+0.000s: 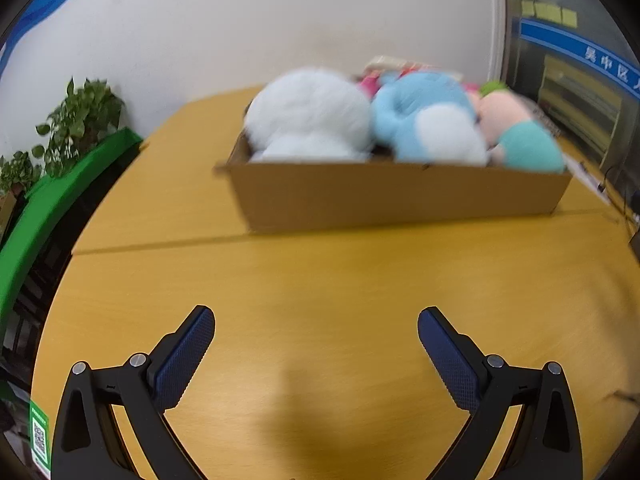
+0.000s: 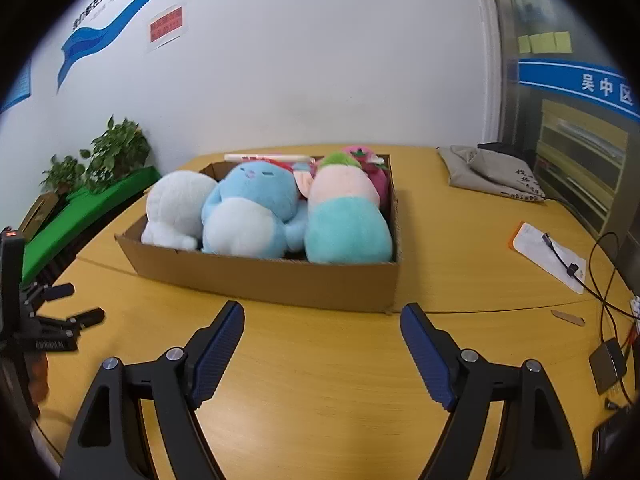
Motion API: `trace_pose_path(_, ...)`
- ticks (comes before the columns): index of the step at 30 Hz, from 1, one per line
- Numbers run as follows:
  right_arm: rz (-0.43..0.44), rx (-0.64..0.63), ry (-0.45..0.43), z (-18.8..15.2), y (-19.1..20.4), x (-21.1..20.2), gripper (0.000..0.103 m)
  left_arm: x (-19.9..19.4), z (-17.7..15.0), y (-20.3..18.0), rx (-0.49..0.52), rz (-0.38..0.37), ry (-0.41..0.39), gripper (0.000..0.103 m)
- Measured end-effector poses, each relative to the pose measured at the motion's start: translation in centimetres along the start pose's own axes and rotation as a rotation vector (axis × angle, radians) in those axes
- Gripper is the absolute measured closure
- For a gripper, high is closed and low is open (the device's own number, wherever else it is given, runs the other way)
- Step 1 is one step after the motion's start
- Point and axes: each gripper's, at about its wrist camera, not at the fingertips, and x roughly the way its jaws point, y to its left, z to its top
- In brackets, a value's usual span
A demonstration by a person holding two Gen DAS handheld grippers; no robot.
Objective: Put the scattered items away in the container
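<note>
A shallow cardboard box (image 2: 280,280) (image 1: 400,196) stands on the yellow table, packed with plush toys. In it lie a white plush (image 2: 176,208) (image 1: 308,116), a blue plush (image 2: 252,208) (image 1: 424,116), a pink and teal plush (image 2: 344,216) (image 1: 520,132) and a magenta one (image 2: 374,172) at the back. My right gripper (image 2: 322,314) hovers open over bare tabletop just in front of the box. My left gripper (image 1: 316,318) is wide open above bare table, farther back from the box; it also shows at the left edge (image 2: 76,304) of the right wrist view. Nothing sits between either pair of jaws.
A grey folded cloth bag (image 2: 488,176) lies at the far right of the table. A white and orange card (image 2: 548,256), black cables (image 2: 608,280) and a small grey adapter (image 2: 608,364) lie at the right. Potted plants (image 2: 100,160) and a green bench (image 2: 80,216) stand left, beyond the table edge.
</note>
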Motion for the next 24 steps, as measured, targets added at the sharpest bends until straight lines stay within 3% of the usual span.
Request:
trace_pose_path(2,-0.006,-0.061,0.044,-1.4,-2.2,1.2,0.022,1.7,-1.4,2.4,0.025,-0.010,0.057,0.000)
trace_pose_path(6,-0.062,-0.208,0.141,-4.4,-4.5,3.5,0.022,4.4,-3.2,6.2,0.071,0.044,0.128,0.000)
trace_pose_path(12,0.027,-0.240,0.229,-6.6,-7.0,5.6,0.022,5.8,-3.6,10.8,0.029,-0.104,0.122,0.000)
trace_pose_path(19,0.110,-0.250,0.273,-7.2,-8.6,7.6,0.022,6.6,-3.3,13.7,0.085,-0.153,0.060,0.000)
trace_pose_path(24,0.169,-0.284,0.301,-7.0,-9.2,7.9,0.012,7.1,-3.0,15.7,0.143,-0.205,0.061,0.000)
